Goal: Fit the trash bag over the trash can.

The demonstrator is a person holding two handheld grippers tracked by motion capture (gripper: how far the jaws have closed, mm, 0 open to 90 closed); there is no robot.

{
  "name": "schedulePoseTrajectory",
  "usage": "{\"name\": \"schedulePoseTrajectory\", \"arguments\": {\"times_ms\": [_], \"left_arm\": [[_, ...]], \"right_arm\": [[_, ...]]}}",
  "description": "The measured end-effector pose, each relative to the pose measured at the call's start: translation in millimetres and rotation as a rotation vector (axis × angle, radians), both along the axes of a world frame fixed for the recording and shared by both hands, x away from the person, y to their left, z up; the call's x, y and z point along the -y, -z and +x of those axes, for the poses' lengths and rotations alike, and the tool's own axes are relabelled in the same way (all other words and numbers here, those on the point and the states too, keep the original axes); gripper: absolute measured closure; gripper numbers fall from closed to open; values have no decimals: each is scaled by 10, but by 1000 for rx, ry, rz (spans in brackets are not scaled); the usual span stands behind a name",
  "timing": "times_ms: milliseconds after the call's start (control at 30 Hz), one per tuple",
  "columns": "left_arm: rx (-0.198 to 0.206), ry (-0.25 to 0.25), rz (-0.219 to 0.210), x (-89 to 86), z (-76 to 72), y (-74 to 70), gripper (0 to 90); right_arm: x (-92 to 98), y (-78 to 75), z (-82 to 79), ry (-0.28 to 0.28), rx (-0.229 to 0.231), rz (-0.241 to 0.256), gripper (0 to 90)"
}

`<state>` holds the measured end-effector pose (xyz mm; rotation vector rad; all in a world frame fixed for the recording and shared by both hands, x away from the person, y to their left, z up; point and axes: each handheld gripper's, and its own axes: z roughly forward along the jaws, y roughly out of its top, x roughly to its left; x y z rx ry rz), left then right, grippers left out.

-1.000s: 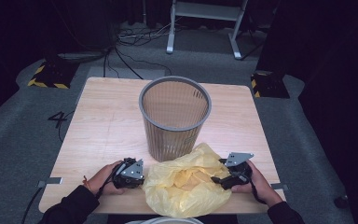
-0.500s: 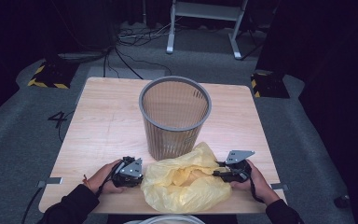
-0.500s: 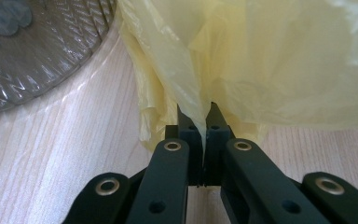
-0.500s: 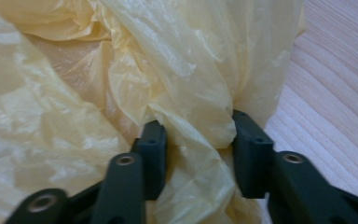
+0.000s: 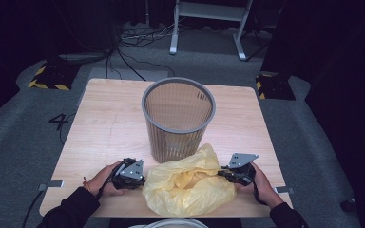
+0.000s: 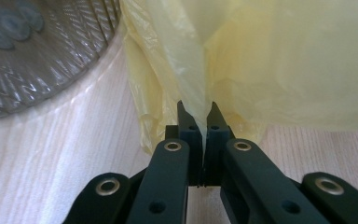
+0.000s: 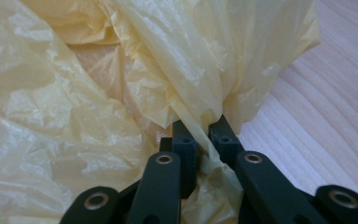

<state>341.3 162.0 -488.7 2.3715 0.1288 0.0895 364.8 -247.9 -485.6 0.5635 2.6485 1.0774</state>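
Note:
A crumpled yellow plastic bag (image 5: 190, 183) lies on the wooden table (image 5: 104, 128) near its front edge, just in front of a grey mesh wastebasket (image 5: 178, 118). My left gripper (image 5: 140, 178) is shut on the bag's left edge. In the left gripper view its jaws pinch a fold of the yellow bag (image 6: 242, 60) at the gripper tips (image 6: 200, 112), with the wastebasket (image 6: 37, 51) at upper left. My right gripper (image 5: 223, 172) is shut on the bag's right edge; the right gripper view has film of the bag (image 7: 135, 74) bunched between the tips (image 7: 203, 123).
The wastebasket stands upright at the table's middle, open top up. Bare wood stretches to its left and right. Beyond the table lie floor cables (image 5: 133, 42), a metal stand's legs (image 5: 209, 28) and yellow-black striped blocks (image 5: 50, 78).
The bag has bunched up and shifted slightly left between the grippers. Both hands stay near the front edge, the right one a little closer in.

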Motion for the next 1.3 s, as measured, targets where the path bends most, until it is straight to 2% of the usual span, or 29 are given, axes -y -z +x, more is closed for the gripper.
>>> {"name": "schedulePoseTrajectory", "arguments": {"times_ms": [167,300,500,633,733,867,967,1100,1167,1300], "left_arm": [[7,6,-23,-21,-8,-38,896],[21,28,-21,-50,-32,-75,897],[25,50,-89,-131,-30,-217,897],[53,56,-84,-140,-54,-297,897],[78,30,-101,-169,-56,-346,897],[94,52,-144,-181,-113,-452,898],[125,57,-135,-178,-147,-528,898],[129,70,-126,-184,-163,-580,899],[130,79,-139,-196,-156,-610,898],[138,92,-134,-215,-147,-688,899]], "right_arm": [[-23,-88,-40,-18,30,20,844],[-59,-159,-81,-43,48,29,848],[-118,-303,-119,-108,59,24,854],[-151,-422,-125,-155,63,26,863],[-168,-545,-138,-166,90,44,864],[-179,-672,-193,-172,140,64,864],[-178,-748,-236,-172,168,74,864],[-192,-817,-277,-180,186,74,864],[-194,-849,-289,-195,183,81,865],[-196,-901,-259,-226,166,79,869]]}}
